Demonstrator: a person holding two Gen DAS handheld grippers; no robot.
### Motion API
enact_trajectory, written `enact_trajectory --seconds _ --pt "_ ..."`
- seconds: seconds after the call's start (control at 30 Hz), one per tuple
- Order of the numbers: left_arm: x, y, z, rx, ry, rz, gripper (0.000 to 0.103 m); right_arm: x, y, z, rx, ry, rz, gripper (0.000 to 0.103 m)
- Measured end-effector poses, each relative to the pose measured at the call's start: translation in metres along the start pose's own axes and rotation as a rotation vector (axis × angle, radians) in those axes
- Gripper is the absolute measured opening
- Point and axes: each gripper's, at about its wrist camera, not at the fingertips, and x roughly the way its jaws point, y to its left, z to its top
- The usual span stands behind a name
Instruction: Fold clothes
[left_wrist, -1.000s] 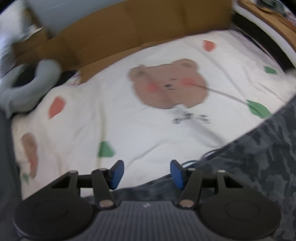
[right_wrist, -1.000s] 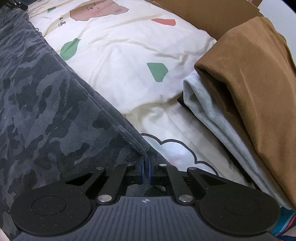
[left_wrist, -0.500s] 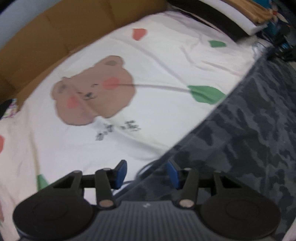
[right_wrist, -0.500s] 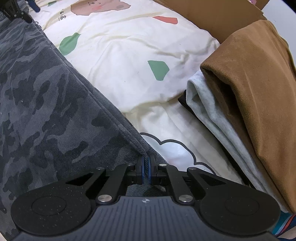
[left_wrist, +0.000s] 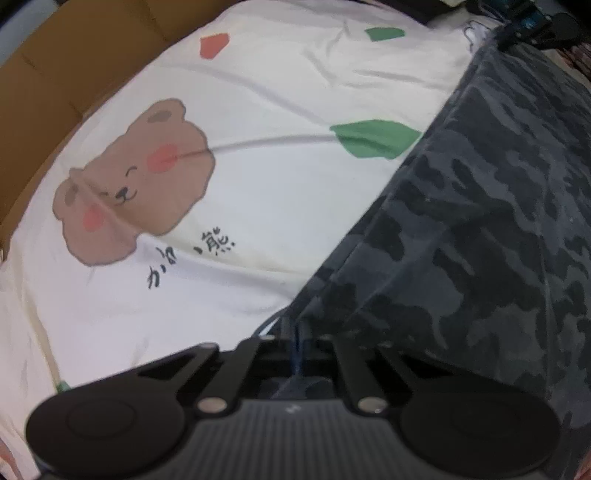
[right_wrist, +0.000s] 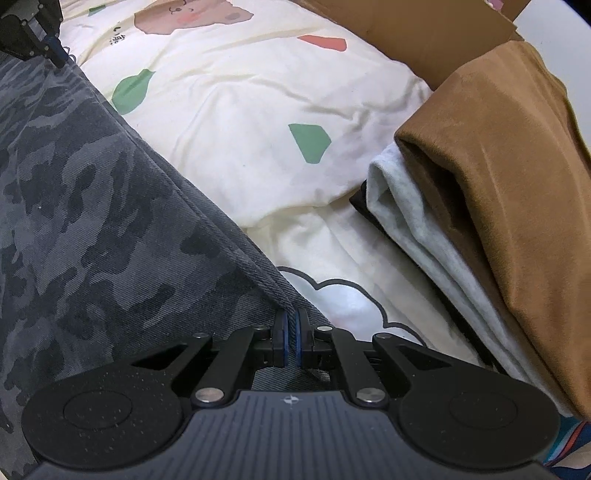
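From the left wrist, the left gripper (left_wrist: 297, 354), open a second ago, is now pinched on the camouflage garment's (left_wrist: 480, 240) near corner on the bear-print sheet (left_wrist: 258, 192). From the right wrist, the right gripper (right_wrist: 290, 338) clamps the garment's (right_wrist: 92, 221) other corner as before, beside the folded pile (right_wrist: 480, 184); lift both corners evenly, keeping the edge taut.

**Two wrist cameras, both close over the bed**

Each looks steeply down past its own gripper. The left view, somewhat blurred, faces the bear-print sheet (left_wrist: 258, 206); the right view faces the folded pile (right_wrist: 480, 206). Both share the camouflage garment (left_wrist: 480, 236) and sheet.
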Motion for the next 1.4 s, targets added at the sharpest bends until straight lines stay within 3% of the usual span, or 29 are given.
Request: enact_trajectory --seconds 0.13,0.23,0.43,0.5,0.67,0.73,0.83,0.97,1.13,1.17,1.23,1.4 --pt "-0.019 0.009 0.004 0.011 -0.042 0.039 0.0 -0.009 -0.002 0.001 0.004 -0.011 -0.006 0.001" --pt "-0.028 0.024 0.003 -0.038 -0.052 0.069 0.0 -0.012 -0.004 0.002 0.008 -0.016 -0.012 0.001" --pt "-0.019 0.027 -0.002 -0.094 -0.003 -0.015 0.0 -0.008 -0.003 0.008 0.006 -0.013 -0.041 0.001" --pt "-0.014 0.02 -0.003 -0.093 0.009 -0.039 0.009 -0.005 -0.003 0.009 0.003 -0.007 -0.044 0.001" --pt "0.003 0.008 -0.006 -0.067 0.031 -0.016 0.018 0.002 -0.003 0.009 -0.002 0.001 -0.035 0.001" --pt "0.008 0.009 -0.006 -0.073 0.034 -0.018 0.026 0.003 -0.003 0.009 -0.005 0.005 -0.032 0.001" --pt "0.012 0.009 -0.007 -0.068 0.04 -0.026 0.03 0.005 -0.003 0.01 -0.009 0.012 -0.027 0.001" --pt "0.011 0.012 -0.007 -0.071 0.05 -0.073 0.03 0.007 -0.002 0.01 -0.013 0.019 -0.024 0.001" --pt "0.018 0.008 -0.009 -0.044 0.067 -0.071 0.029 0.012 0.0 0.011 -0.012 0.025 -0.026 0.001" --pt "0.019 0.008 -0.009 -0.057 0.065 -0.067 0.026 0.012 0.001 0.011 -0.012 0.025 -0.029 0.001" --pt "0.021 0.009 -0.01 -0.08 0.06 -0.055 0.007 0.013 0.001 0.012 -0.013 0.025 -0.034 0.001" --pt "0.002 0.0 -0.015 -0.042 0.02 0.008 0.002 0.005 0.001 0.014 -0.004 0.017 -0.047 0.001"
